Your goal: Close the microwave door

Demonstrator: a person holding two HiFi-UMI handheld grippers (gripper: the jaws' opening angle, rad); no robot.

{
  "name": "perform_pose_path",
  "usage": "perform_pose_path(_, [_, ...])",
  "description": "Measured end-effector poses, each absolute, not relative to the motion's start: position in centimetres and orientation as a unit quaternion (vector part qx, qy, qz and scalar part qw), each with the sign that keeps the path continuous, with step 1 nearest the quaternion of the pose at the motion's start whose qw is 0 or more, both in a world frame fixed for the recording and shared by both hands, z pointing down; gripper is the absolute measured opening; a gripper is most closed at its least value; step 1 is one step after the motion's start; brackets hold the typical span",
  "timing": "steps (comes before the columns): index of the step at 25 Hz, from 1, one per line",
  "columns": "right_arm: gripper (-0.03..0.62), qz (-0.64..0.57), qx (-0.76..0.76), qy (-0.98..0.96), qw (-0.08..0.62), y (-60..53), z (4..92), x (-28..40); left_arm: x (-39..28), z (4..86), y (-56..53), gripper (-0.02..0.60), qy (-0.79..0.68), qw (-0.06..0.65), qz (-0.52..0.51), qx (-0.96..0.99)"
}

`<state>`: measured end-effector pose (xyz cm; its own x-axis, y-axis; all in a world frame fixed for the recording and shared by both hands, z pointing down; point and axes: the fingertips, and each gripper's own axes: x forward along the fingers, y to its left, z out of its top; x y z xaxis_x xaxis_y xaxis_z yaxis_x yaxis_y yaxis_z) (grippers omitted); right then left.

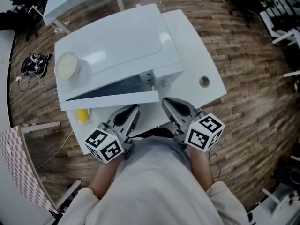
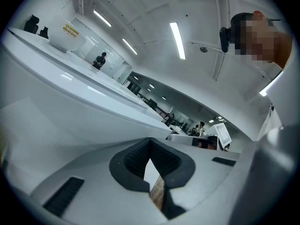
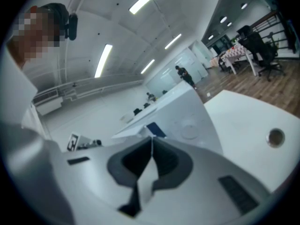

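Observation:
A white microwave (image 1: 117, 46) stands on a white table (image 1: 199, 55). Its door (image 1: 110, 100) is hinged at the left and hangs ajar, the free end swung out toward me, with the dark cavity showing behind it. My left gripper (image 1: 132, 110) is just in front of the door's free end, its jaws closed on nothing; in the left gripper view (image 2: 150, 146) the door's white face (image 2: 70, 107) fills the left side. My right gripper (image 1: 169, 105) sits just right of the door's free edge, shut and empty. In the right gripper view (image 3: 151, 144) it faces the control panel (image 3: 190, 125).
A round white bowl (image 1: 67, 65) rests on the microwave's top. A yellow object (image 1: 82, 115) lies on the table under the door's hinge end. The table has a cable hole (image 1: 204, 82) at the right. On the wooden floor at left are shoes (image 1: 35, 64) and a checkered panel (image 1: 18, 163).

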<state>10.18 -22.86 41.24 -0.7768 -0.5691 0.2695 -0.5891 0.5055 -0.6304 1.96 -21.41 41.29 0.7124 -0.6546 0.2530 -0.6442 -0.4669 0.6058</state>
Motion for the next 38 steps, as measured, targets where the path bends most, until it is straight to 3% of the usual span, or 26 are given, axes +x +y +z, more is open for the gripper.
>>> perform_pose_path(19, [0.023,0.3,0.347,-0.886,0.061,-23.3,40.4,7.9,1.5,41.5,-23.2,0.014,-0.383,0.356,-0.02,0.852])
perform_pose_path(38, [0.023,0.29,0.383,-0.876,0.04,-25.8,39.9,7.7,1.1,41.3,-23.9,0.014,-0.386,0.363,-0.036,0.847])
